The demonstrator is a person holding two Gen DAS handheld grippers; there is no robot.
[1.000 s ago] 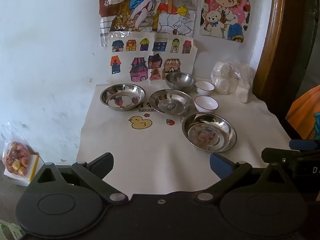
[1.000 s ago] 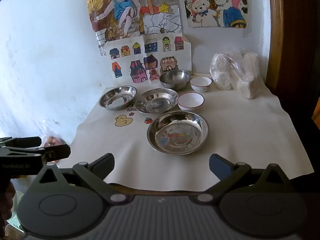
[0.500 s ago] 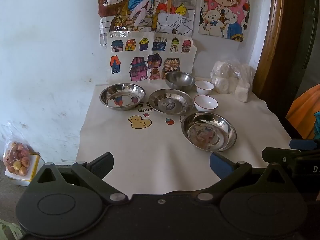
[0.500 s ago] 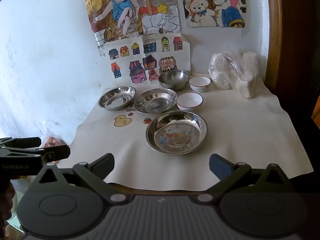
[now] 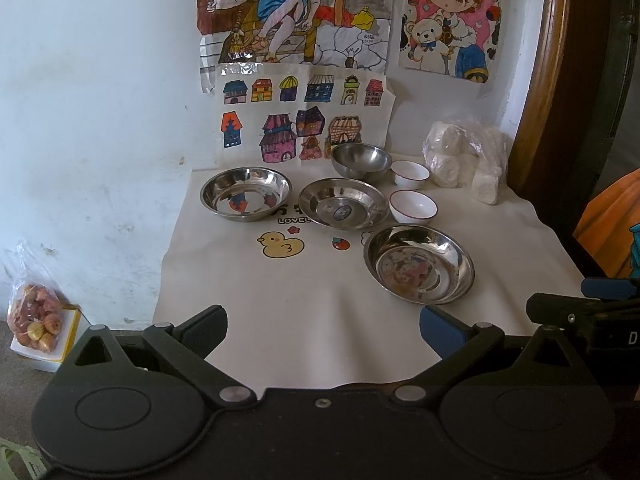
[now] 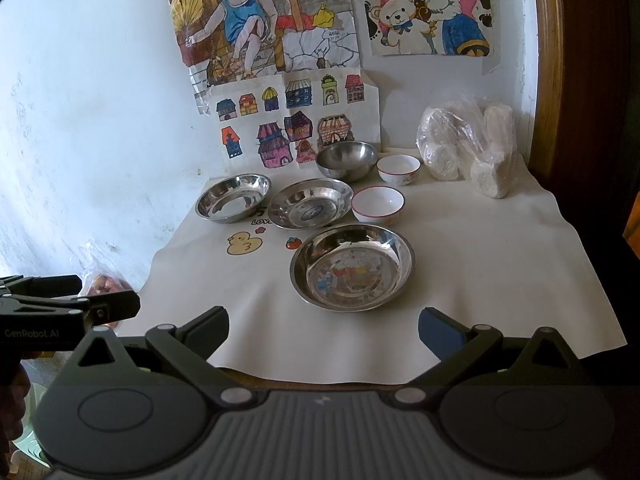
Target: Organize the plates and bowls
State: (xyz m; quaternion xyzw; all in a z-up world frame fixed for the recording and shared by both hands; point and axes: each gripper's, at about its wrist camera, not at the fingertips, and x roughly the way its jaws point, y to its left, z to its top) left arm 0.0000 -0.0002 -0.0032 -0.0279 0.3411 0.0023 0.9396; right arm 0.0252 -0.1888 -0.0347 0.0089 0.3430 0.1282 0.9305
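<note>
Three steel plates lie on the white cloth: a near plate [image 5: 419, 265] [image 6: 353, 267], a middle plate [image 5: 343, 208] [image 6: 310, 209] and a left plate [image 5: 245, 193] [image 6: 233, 197]. A deep steel bowl [image 5: 361, 160] [image 6: 347, 159] stands at the back by the wall. Two white bowls with red rims sit to its right, a nearer one [image 5: 413, 207] [image 6: 377, 204] and a farther one [image 5: 409, 174] [image 6: 398, 169]. My left gripper [image 5: 323, 326] is open over the cloth's front edge. My right gripper [image 6: 323, 326] is open just short of the near plate. Both hold nothing.
A plastic bag of white lumps [image 5: 466, 160] [image 6: 470, 146] rests at the back right by a wooden frame [image 5: 560, 80]. Drawings hang on the wall behind. A bag of fruit [image 5: 34, 320] lies on the floor at left. The cloth [image 6: 500, 264] hangs over the table's front.
Both views have crept slightly toward the table, so the dishes look a little nearer. Nothing on the cloth has moved and both grippers stay open.
</note>
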